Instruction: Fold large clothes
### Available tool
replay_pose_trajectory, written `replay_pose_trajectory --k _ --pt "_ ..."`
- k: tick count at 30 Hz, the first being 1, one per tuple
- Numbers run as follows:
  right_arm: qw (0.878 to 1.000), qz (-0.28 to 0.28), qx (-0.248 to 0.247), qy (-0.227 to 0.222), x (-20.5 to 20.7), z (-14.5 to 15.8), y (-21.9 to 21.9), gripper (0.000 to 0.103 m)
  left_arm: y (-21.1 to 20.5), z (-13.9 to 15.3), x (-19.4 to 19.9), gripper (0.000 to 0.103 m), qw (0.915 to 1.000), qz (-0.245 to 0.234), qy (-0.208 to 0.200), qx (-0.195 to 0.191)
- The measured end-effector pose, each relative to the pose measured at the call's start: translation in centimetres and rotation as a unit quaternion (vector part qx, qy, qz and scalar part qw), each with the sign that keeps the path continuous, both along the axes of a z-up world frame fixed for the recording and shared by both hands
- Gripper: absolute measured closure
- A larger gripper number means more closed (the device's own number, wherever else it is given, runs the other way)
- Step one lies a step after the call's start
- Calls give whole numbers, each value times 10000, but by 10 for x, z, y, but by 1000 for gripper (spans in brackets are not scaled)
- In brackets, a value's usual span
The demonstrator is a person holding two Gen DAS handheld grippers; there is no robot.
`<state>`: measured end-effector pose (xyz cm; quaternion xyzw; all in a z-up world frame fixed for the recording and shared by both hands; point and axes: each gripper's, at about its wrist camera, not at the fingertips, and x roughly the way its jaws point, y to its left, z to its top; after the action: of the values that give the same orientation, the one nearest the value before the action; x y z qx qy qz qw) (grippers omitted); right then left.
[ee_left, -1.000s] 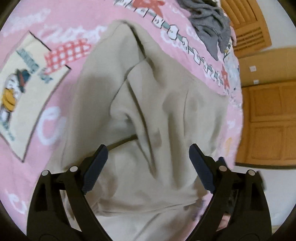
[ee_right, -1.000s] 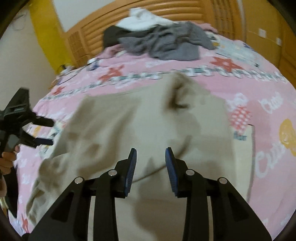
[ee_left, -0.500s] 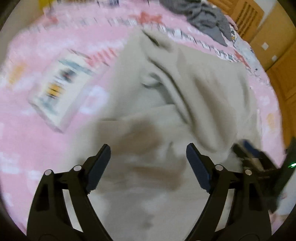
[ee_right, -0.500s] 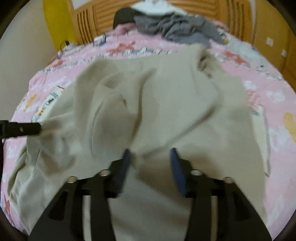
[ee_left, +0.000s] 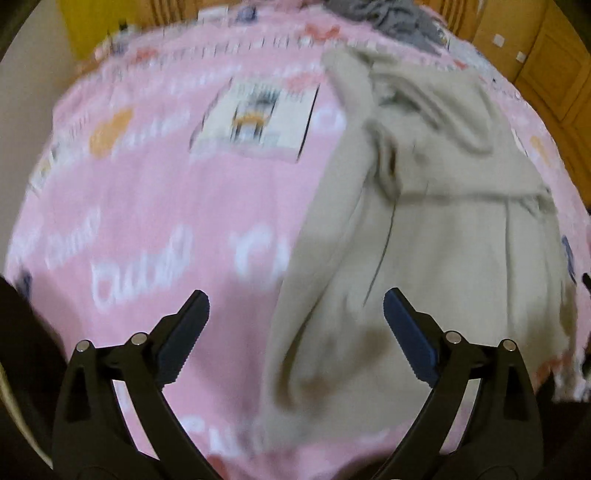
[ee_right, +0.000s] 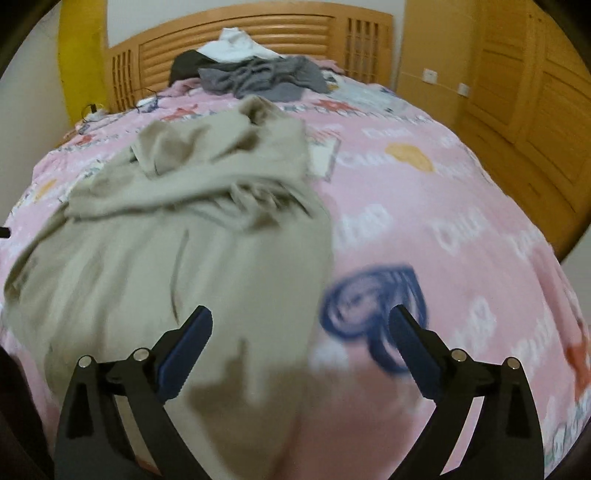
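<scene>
A large beige garment (ee_left: 436,236) lies rumpled on the pink printed bedspread (ee_left: 147,221). In the left wrist view it fills the right half, its left edge running down between my fingers. My left gripper (ee_left: 295,314) is open and empty above that edge. In the right wrist view the garment (ee_right: 177,236) covers the left half of the bed, bunched at the far end. My right gripper (ee_right: 301,328) is open and empty above the garment's right edge and bare bedspread (ee_right: 443,206).
A pile of grey, black and white clothes (ee_right: 255,74) lies at the head of the bed by the wooden headboard (ee_right: 258,29). Wooden cabinets (ee_right: 524,92) stand to the right. A yellow wall strip (ee_right: 79,55) is at the left.
The right gripper opened and let go of the beige garment, which now lies flat on the bed. Both grippers swung outward, the left view toward bare bedspread on its left.
</scene>
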<state>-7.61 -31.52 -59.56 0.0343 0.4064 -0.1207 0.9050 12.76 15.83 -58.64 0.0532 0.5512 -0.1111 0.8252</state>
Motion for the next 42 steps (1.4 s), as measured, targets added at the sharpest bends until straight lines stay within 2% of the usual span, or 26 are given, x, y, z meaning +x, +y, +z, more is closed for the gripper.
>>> replay_pose_trajectory --k 2,8,12,15,17,20,21,24,27,31,35,37,38,40,42 --pt "9998 -17 30 179 -12 -9 0 10 19 -12 -10 10 9999 25 111 -86" --pt "9955 205 714 595 -22 -29 7 10 43 -43 -26 9 9972 228 571 -423" --pt "9827 452 1484 1016 -22 -49 12 10 42 -57 -33 9 9963 249 721 -392" --pt "9770 375 1739 1174 -27 -64 10 10 42 -68 -35 9 9950 283 893 -335" --pt "9748 272 1940 1065 -31 -68 5 10 43 -75 -36 9 9938 299 999 -376" --pt "9717 194 2159 939 -34 -70 1 9 41 -84 -39 9 9896 280 1216 -720" --pt "9707 172 2217 906 -34 -69 0 9 38 -84 -40 9 9897 244 1198 -745" --pt "9641 100 2540 769 -33 -64 -2 9 26 -78 -43 9 9863 19 1161 -1176" --pt "9537 118 2931 670 -30 -62 -4 9 17 -84 -39 9 9854 -40 1274 -1125" --pt "9540 122 2912 704 -26 -65 -7 9 13 -90 -32 9 9828 26 1382 -1221" --pt "9442 363 3203 675 -26 -61 1 12 3 -84 -38 9 9792 25 1426 -1442" --pt "9449 460 3168 682 -27 -61 6 12 0 -78 -40 9 9715 -114 1512 -1819" --pt "9455 486 3144 693 -27 -63 7 12 -3 -74 -41 9 9700 -207 1521 -1887" --pt "9435 416 3197 759 -27 -71 5 12 -18 -69 -45 9 9669 -488 1591 -1934" --pt "9428 372 3236 713 -28 -76 3 11 -26 -75 -44 11 9642 -568 1779 -1883"
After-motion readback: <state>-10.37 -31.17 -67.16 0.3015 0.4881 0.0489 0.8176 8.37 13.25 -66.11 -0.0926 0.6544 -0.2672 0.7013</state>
